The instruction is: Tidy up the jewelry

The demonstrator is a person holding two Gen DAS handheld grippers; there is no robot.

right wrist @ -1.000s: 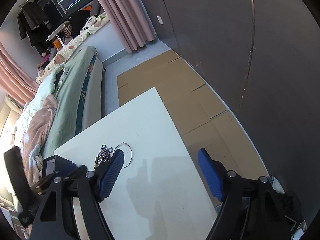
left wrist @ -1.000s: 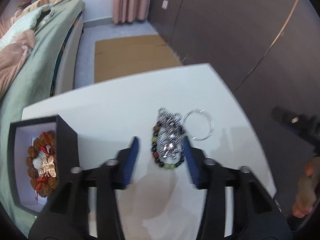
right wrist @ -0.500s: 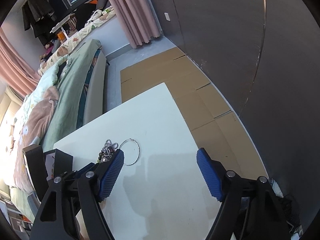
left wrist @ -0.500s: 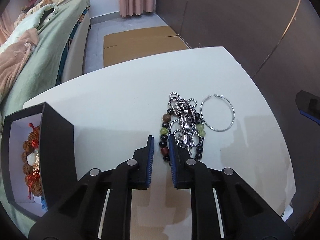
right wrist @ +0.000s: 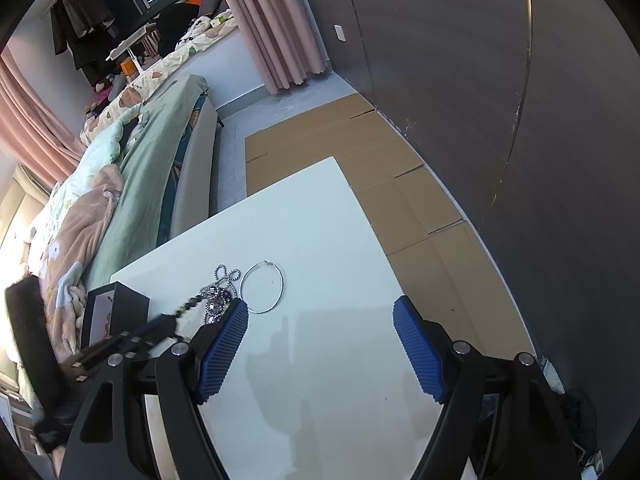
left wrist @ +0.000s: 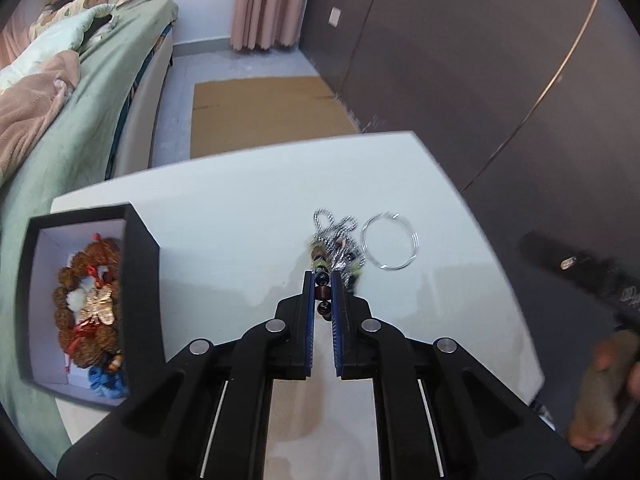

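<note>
Left tool (left wrist: pixel 323 280), lower centre of the left wrist view, has just been closing and is clamped on a beaded bracelet (left wrist: pixel 322 293); beads show between its blue pads. A silver chain (left wrist: pixel 338 236) w/ a thin wire hoop (left wrist: pixel 390 245) lies just beyond on the white tabletop (left wrist: pixel 224 216). Black box (left wrist: pixel 76 304) at left holds brown beads. Right tool (right wrist: pixel 320 320) has its pads wide apart, nothing between them.

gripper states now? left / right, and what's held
Left gripper: has just been closing, now shut on the bead bracelet, beads pinched between its pads.
Right gripper: open, nothing between its pads, above the white table.
</note>
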